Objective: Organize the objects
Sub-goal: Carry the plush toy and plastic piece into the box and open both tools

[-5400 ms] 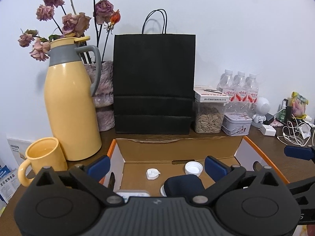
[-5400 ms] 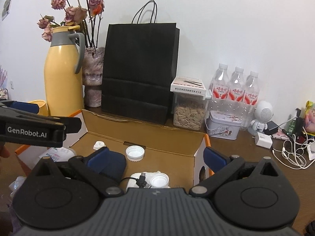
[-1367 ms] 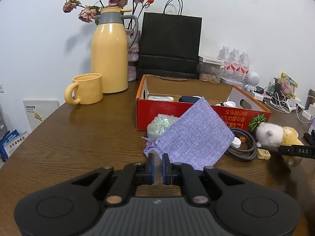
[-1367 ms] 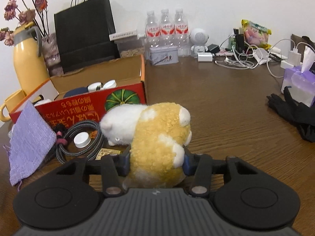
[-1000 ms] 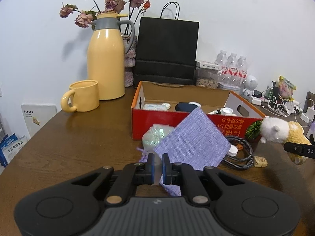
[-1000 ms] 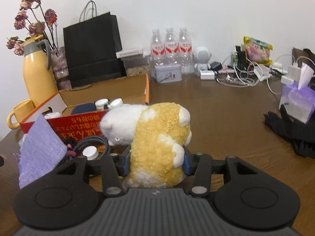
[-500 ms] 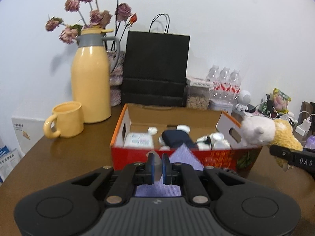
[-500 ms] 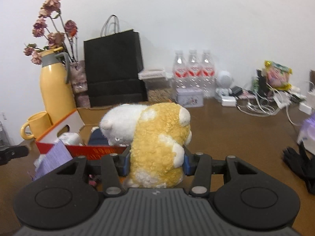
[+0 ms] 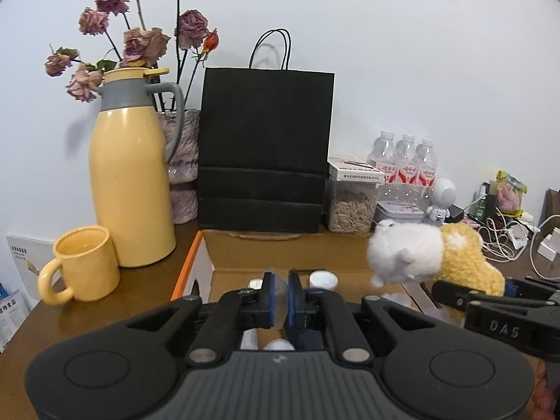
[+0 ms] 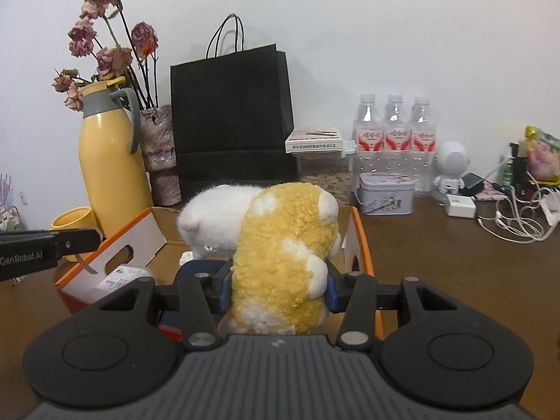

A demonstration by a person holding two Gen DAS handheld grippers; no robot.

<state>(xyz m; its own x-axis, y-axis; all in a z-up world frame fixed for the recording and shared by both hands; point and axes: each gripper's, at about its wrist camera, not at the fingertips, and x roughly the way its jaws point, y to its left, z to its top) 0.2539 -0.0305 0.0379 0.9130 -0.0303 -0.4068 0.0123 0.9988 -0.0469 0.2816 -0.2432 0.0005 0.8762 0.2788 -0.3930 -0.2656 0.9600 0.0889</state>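
Lettering "GenRobot.AI" on left tongs (image 10: 84,239); "DAS" on right tongs (image 9: 469,292).

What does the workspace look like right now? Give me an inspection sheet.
Surface: brown wooden table.
Job's things: plush toy above the open cardboard box, which holds small items.
Clutter: yellow jug, mug, black bag, bottles, tin.
Grippers: right hand-held gripper clamps the plush; left hand-held gripper shut, its load not visible.
Cables: white tangle at far right.
Surroundings: white wall.
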